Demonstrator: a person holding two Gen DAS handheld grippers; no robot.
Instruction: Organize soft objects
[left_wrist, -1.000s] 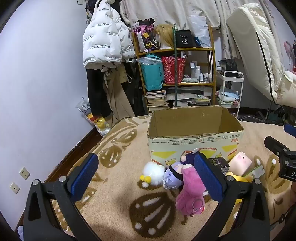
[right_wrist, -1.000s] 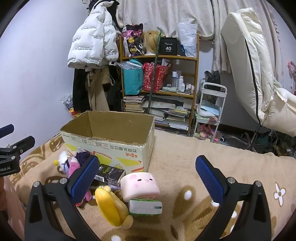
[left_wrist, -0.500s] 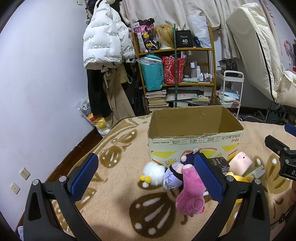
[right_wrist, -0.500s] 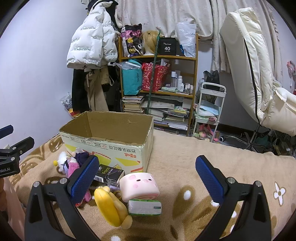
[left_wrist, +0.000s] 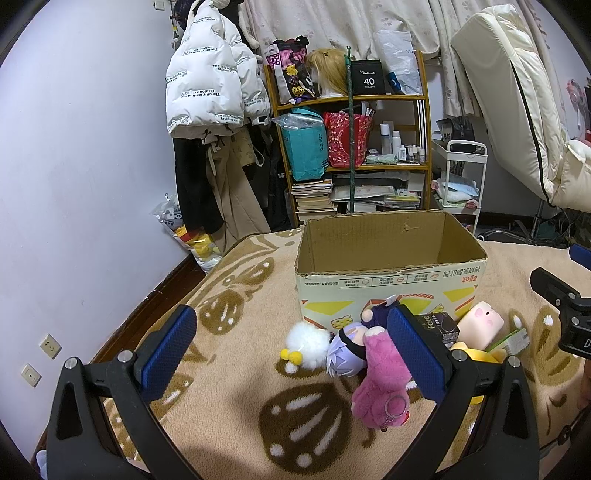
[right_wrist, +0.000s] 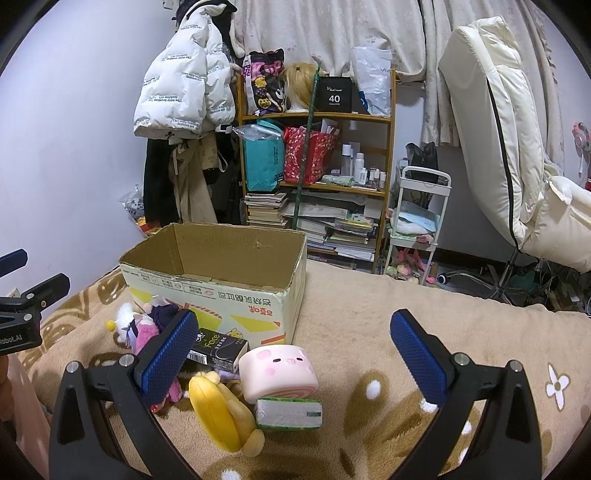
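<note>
An open cardboard box (left_wrist: 388, 291) (right_wrist: 229, 295) stands on a beige blanket. In front of it lie soft toys: a white fluffy chick (left_wrist: 306, 341), a purple-haired doll (left_wrist: 345, 356), a pink plush bear (left_wrist: 382, 384) (right_wrist: 146, 334), a pink pig cushion (left_wrist: 482, 325) (right_wrist: 277, 367) and a yellow plush (right_wrist: 218, 410). My left gripper (left_wrist: 291, 354) is open and empty, above the chick and doll. My right gripper (right_wrist: 295, 360) is open and empty, above the pig cushion.
A black carton (right_wrist: 216, 349) and a green-white packet (right_wrist: 288, 413) lie among the toys. A cluttered shelf (right_wrist: 317, 177), a hung white jacket (left_wrist: 207, 85), a white trolley (right_wrist: 417, 221) and a cream chair (right_wrist: 509, 147) stand behind the bed.
Both grippers have hardly moved; the right wrist view has shifted very slightly. Nothing was taken hold of or let go.
</note>
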